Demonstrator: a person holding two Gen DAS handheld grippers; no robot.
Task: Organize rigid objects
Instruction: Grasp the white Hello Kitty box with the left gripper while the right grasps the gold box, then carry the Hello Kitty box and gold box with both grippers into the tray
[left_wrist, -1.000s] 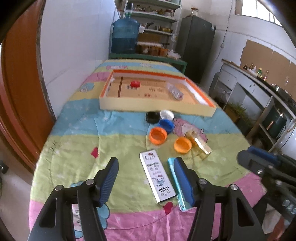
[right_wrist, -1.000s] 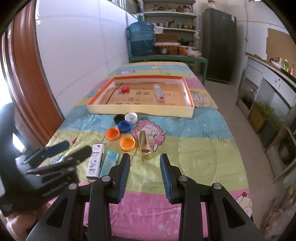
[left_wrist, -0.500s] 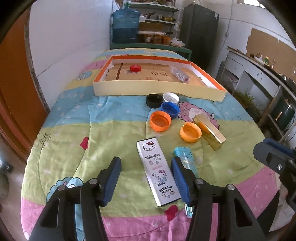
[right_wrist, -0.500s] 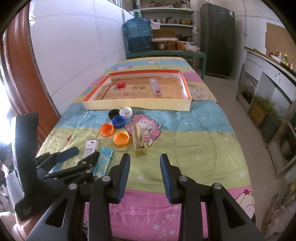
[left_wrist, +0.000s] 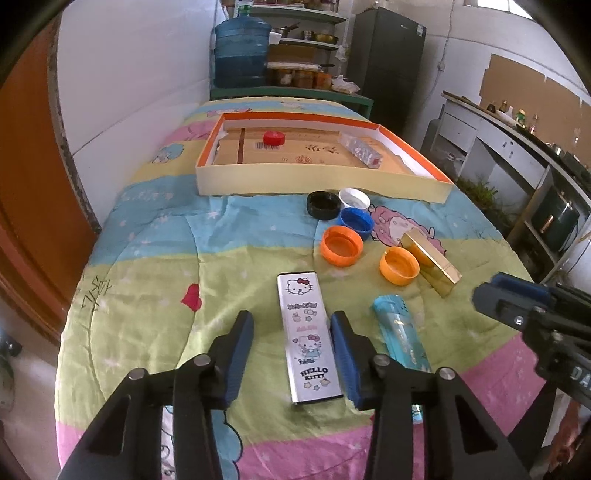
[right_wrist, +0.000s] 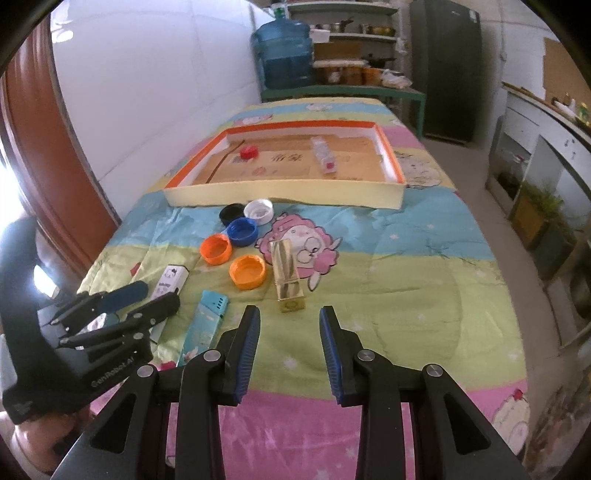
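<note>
The kitchen-like room holds a water jug (left_wrist: 242, 48) and dark fridge (left_wrist: 388, 62); a cartoon quilt (left_wrist: 155, 258) covers the worktop, with a shallow orange-rimmed box (left_wrist: 317, 184) at the far end. The step looks like a pickup: the left gripper (left_wrist: 291, 354) is closing, its fingers straddling the Hello Kitty case (left_wrist: 308, 336) near the front edge, not yet pressing. Next, lift toward the box. The right gripper (right_wrist: 289, 350) hangs narrow and empty.
</note>
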